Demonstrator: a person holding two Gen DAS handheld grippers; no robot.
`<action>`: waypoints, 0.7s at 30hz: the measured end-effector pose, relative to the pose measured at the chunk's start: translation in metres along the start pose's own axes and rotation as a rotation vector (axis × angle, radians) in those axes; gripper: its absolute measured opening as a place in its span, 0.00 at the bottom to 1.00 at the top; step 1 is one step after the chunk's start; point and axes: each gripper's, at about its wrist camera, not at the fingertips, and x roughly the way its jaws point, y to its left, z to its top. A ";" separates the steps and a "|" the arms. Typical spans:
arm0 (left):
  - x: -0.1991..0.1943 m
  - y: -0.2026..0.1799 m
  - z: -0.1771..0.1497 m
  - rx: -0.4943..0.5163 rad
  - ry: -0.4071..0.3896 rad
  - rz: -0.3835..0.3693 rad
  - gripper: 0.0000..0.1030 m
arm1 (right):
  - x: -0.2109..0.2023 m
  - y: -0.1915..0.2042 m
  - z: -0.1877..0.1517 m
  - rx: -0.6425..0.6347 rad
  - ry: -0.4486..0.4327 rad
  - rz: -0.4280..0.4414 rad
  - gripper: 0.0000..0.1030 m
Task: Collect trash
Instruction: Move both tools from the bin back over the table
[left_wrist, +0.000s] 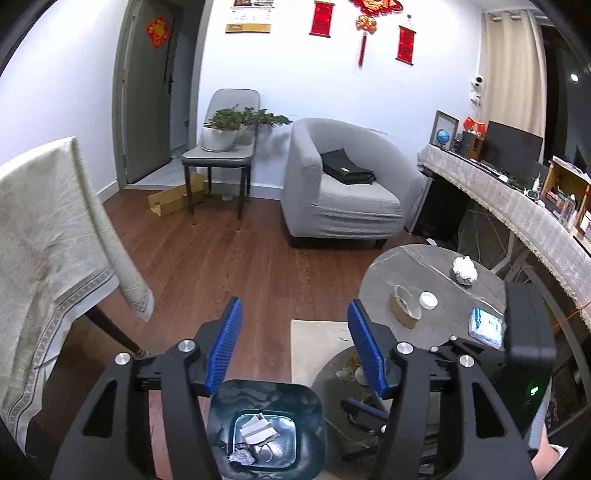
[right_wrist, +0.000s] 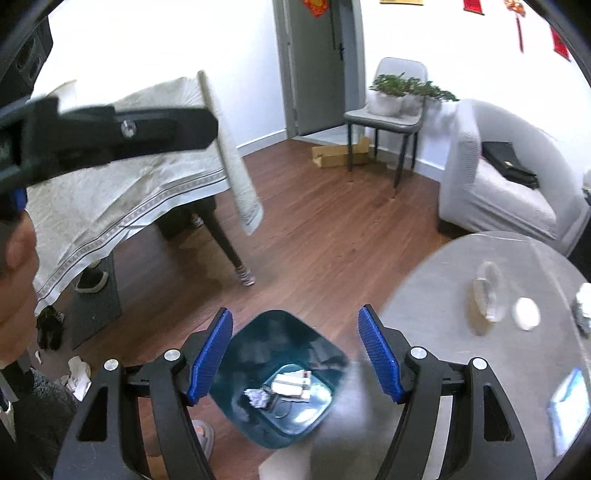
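Observation:
A dark teal trash bin (left_wrist: 266, 395) stands on the wood floor below both grippers, with crumpled foil and white paper scraps inside. My left gripper (left_wrist: 294, 306) hovers over it, open, with nothing between its blue pads. In the right wrist view my right gripper (right_wrist: 295, 314) is also open and empty above the bin (right_wrist: 273, 332). On the round grey table (left_wrist: 402, 266) to the right lie a crumpled white paper ball (left_wrist: 464, 269), a tape roll (left_wrist: 404, 306), a white lid (left_wrist: 428, 300) and a blue tissue pack (left_wrist: 485, 326). White tissue (right_wrist: 79, 376) lies on the floor at the left.
A table under a cream cloth (left_wrist: 44, 240) fills the left side. A grey armchair (left_wrist: 343, 184), a chair with potted plants (left_wrist: 221, 147) and a cardboard box (left_wrist: 173, 199) stand at the back. A cluttered desk (left_wrist: 517, 199) runs along the right. A slippered foot (right_wrist: 203, 435) is beside the bin.

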 end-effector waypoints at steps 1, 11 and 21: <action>0.005 -0.006 0.001 0.005 0.004 -0.007 0.64 | -0.004 -0.007 -0.002 0.007 -0.003 -0.012 0.69; 0.049 -0.056 0.003 0.062 0.062 -0.043 0.69 | -0.039 -0.078 -0.011 0.089 -0.042 -0.099 0.73; 0.105 -0.106 -0.009 0.114 0.153 -0.084 0.72 | -0.069 -0.134 -0.034 0.133 -0.042 -0.187 0.82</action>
